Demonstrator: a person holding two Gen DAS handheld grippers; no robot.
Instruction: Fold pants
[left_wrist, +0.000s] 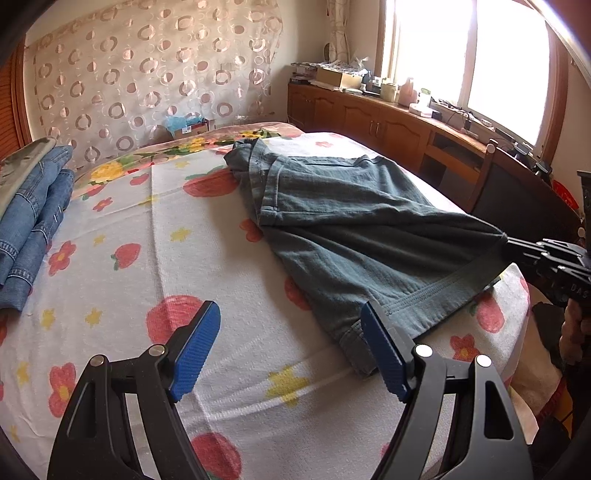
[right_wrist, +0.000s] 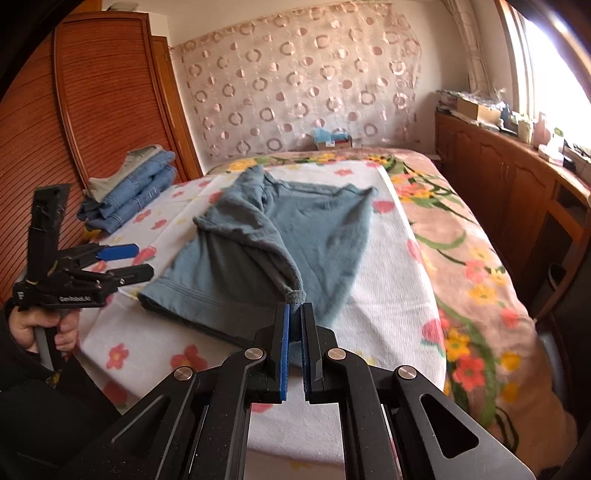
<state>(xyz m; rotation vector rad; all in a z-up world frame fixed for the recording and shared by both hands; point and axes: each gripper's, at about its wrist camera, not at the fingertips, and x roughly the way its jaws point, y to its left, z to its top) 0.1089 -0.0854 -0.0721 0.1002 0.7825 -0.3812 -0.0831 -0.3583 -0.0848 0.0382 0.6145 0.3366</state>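
Note:
Grey-green pants (left_wrist: 351, 229) lie on the flower-print bed sheet (left_wrist: 221, 258), partly folded over themselves. My right gripper (right_wrist: 294, 306) is shut on a hem corner of the pants (right_wrist: 314, 221) and lifts that fold off the bed. In the left wrist view the right gripper (left_wrist: 508, 242) comes in from the right edge, pinching the cloth. My left gripper (left_wrist: 290, 314) stands open just above the sheet, its right pad (left_wrist: 384, 350) in front of the pants' near edge, with nothing between its fingers. The left gripper (right_wrist: 142, 260) shows at the left, held by a hand (right_wrist: 33, 328).
A stack of folded blue jeans (left_wrist: 33, 221) (right_wrist: 136, 195) lies at the far left of the bed. A wooden cabinet (left_wrist: 388, 122) with clutter runs under the window on the right. A wardrobe (right_wrist: 99, 103) stands at the left, and a patterned curtain (right_wrist: 295, 81) hangs behind the bed.

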